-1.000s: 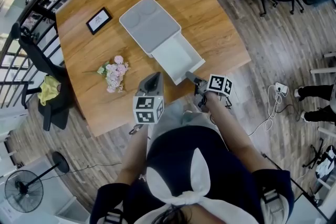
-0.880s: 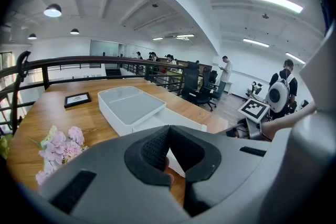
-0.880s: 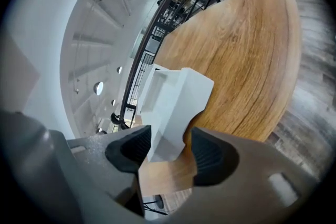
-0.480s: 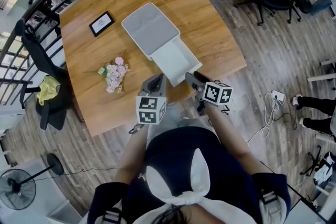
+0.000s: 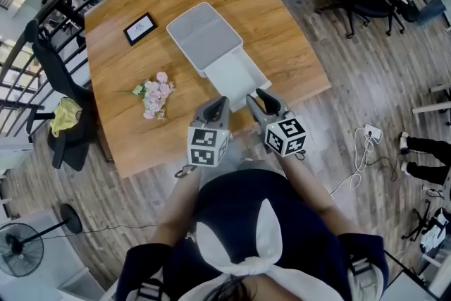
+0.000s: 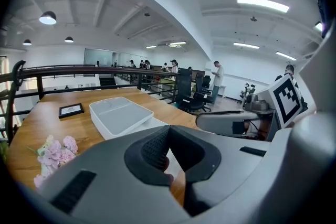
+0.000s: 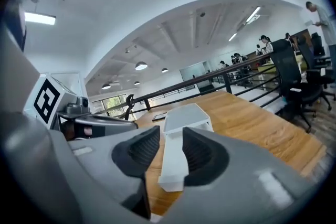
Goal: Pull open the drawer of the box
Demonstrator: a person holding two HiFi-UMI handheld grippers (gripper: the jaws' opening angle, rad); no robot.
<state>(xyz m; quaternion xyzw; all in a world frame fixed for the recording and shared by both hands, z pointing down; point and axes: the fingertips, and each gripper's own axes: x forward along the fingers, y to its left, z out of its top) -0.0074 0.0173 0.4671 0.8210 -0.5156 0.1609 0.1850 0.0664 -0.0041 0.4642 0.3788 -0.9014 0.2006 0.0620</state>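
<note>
**While Hovering at the Desk (image 5: pixel 282 32) Edge, No Hold on the Drawer (image 5: pixel 236 77)**

Places the white box (image 5: pixel 204 35) mid-desk, long axis running from the far left corner down toward the near edge. Shows the drawer slid out of the box's near end, flat on the wood, front lip near the desk's edge. Judged from the length of tray on show, well open already.

Hangs the right claw (image 5: pixel 258 96) in the air just at the drawer's front right corner. Pads partway apart after just closing in, with nothing between them: only the drawer front, farther off, seen through the gap in the right gripper view. Sets the left claw (image 5: pixel 221 102) just beside it, at the drawer's front left, tips pressed together and empty.

Turns on one line: drawer and box lying ahead of and below the right claw, lengthwise along its aim, centred in its gap. From the left claw, sees the same box off to the left, so favours the right hand for any further pull. Calls, by this reading, for dropping to the lip, pinching it, and drawing straight back along that axis, not across. Little desk left beyond the lip, so some risk of tipping the tray off the edge.

Off to the left on the desk, well apart: pink flowers (image 5: pixel 156 94) and a small framed card (image 5: pixel 141 27).
</note>
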